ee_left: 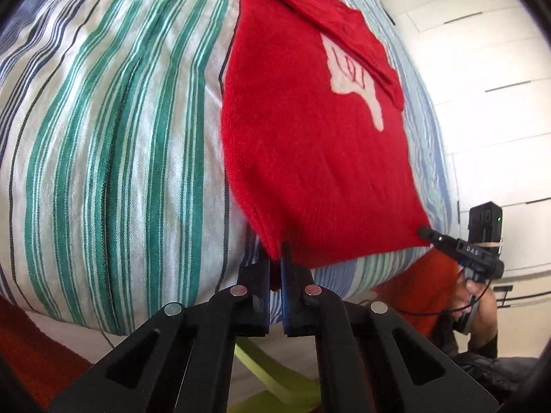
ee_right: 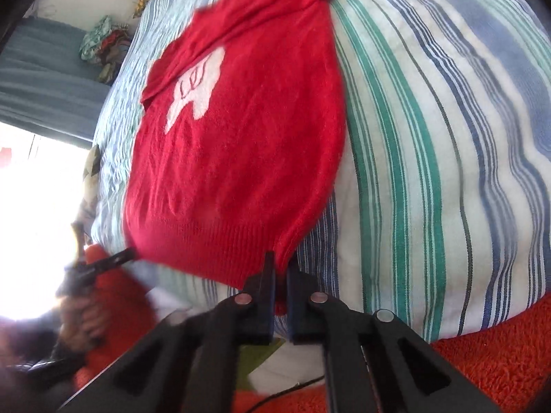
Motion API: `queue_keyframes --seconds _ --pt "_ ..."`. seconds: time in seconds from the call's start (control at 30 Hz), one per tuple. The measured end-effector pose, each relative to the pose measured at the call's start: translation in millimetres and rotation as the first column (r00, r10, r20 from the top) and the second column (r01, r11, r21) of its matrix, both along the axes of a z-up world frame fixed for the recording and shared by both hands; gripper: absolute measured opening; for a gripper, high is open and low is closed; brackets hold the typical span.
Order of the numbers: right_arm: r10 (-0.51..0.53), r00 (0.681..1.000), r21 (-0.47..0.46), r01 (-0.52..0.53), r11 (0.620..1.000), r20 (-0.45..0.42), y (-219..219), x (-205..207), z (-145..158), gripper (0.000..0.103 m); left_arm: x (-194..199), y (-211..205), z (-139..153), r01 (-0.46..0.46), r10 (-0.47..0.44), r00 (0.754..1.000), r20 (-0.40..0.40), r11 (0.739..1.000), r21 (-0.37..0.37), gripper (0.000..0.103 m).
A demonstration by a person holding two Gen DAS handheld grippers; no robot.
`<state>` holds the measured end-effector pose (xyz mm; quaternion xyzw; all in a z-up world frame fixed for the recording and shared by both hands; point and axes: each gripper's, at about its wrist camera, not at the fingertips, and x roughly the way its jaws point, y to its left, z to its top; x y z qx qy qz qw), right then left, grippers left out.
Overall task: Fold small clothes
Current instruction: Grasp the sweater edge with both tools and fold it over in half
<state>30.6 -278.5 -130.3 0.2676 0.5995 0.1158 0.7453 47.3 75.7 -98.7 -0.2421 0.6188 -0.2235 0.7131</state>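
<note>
left claw (ee_left: 279, 258) pinching red sweater (ee_left: 310, 158) hem (striped bedspread (ee_left: 103, 137))

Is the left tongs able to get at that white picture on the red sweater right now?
Probably not as things stand: the left tongs is shut on the red sweater's hem corner, with the white picture further up the cloth. Nothing covers it, but the tongs would have to let go first.

Left gripper (ee_left: 276, 258) clamped tight, pointing steeply down; right gripper (ee_right: 280, 268) clamped too, angled down alongside it.

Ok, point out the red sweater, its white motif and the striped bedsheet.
red sweater (ee_left: 303, 179), left wrist view, mid body knit.
white motif (ee_right: 196, 89), right wrist view, centre of the patch.
striped bedsheet (ee_left: 113, 158), left wrist view, bare green-striped area.
</note>
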Motion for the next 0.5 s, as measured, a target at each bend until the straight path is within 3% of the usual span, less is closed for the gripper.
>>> queue_keyframes --seconds 0.1,0.2,0.4,0.5 --pt "-0.05 0.996 0.054 0.046 0.997 0.072 -9 1 19 0.005 15 10 22 -0.068 0.073 0.996 0.05 0.992 -0.104 0.002" --pt "-0.106 0.981 0.109 0.089 0.99 0.161 -21 16 40 0.005 54 14 51 -0.094 0.115 0.983 0.141 0.984 -0.15 0.002" --pt "-0.188 0.935 0.124 0.157 0.98 0.301 -44 116 67 0.005 178 -7 87 -0.122 0.151 0.94 0.304 0.986 -0.114 0.002" --pt "-0.219 0.915 0.099 0.197 0.975 0.337 -53 182 67 0.005 244 -19 90 -0.148 0.153 0.922 0.356 0.988 -0.043 0.002"
